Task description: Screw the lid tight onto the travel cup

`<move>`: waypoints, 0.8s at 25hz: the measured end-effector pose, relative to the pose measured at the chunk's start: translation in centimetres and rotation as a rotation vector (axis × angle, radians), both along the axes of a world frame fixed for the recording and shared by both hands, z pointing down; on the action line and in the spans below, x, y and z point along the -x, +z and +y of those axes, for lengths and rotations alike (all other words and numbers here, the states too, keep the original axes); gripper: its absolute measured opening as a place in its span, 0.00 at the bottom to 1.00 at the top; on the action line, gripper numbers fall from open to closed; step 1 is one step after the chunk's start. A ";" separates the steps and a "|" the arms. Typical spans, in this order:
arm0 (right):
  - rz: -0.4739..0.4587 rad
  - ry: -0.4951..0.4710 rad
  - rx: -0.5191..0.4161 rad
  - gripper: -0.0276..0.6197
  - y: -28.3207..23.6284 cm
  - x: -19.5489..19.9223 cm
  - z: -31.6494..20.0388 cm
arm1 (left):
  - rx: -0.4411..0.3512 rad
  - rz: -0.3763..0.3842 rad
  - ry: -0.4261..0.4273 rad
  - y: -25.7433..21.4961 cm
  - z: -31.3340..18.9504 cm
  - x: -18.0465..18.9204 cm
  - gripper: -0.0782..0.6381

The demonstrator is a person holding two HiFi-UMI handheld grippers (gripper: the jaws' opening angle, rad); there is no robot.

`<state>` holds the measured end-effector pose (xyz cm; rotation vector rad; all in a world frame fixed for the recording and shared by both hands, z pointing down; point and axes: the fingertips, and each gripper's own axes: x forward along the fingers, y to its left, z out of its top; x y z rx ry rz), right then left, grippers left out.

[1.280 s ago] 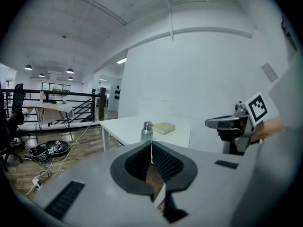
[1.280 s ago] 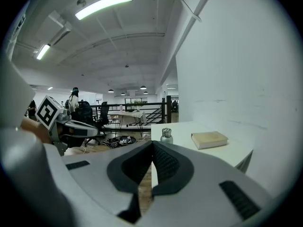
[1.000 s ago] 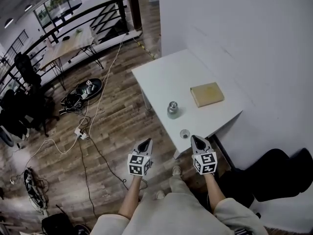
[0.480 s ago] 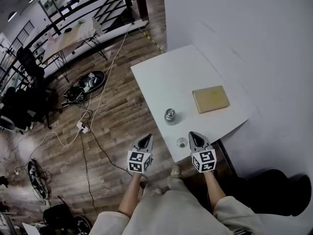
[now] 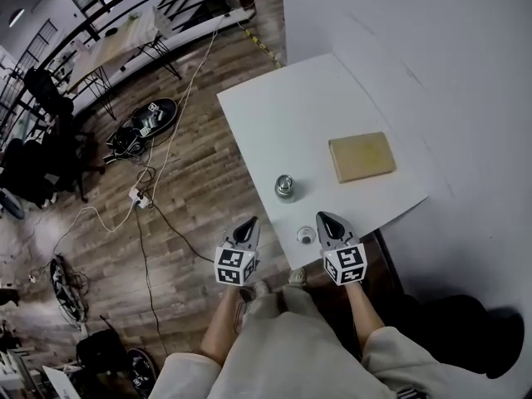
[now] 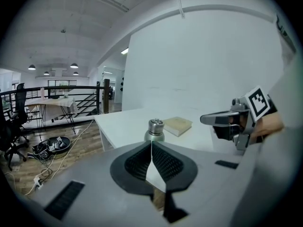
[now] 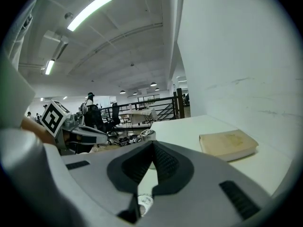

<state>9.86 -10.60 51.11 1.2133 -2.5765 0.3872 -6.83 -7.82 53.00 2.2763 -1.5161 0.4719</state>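
My left gripper (image 5: 248,226) and right gripper (image 5: 323,220) are clenched, empty. The lid (image 5: 306,236) lies at the table's (image 5: 283,115) near edge, just left of my right gripper; the travel cup (image 5: 285,187) stands upright beyond.

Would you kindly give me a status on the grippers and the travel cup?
Both shut, empty: left gripper, right gripper. Upright travel cup; lid off, lying nearer me. Aside: tan block, not blocking.

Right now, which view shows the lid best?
Head view: the lid lies whole on the table near its front edge, just left of the right gripper. The right gripper view shows only a sliver of it under the shut gripper. The left gripper view does not show it.
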 end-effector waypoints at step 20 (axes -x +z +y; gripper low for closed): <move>0.038 0.036 0.066 0.04 5.8 1.9 0.0 | 0.002 0.067 0.109 6.2 -2.4 0.0 0.13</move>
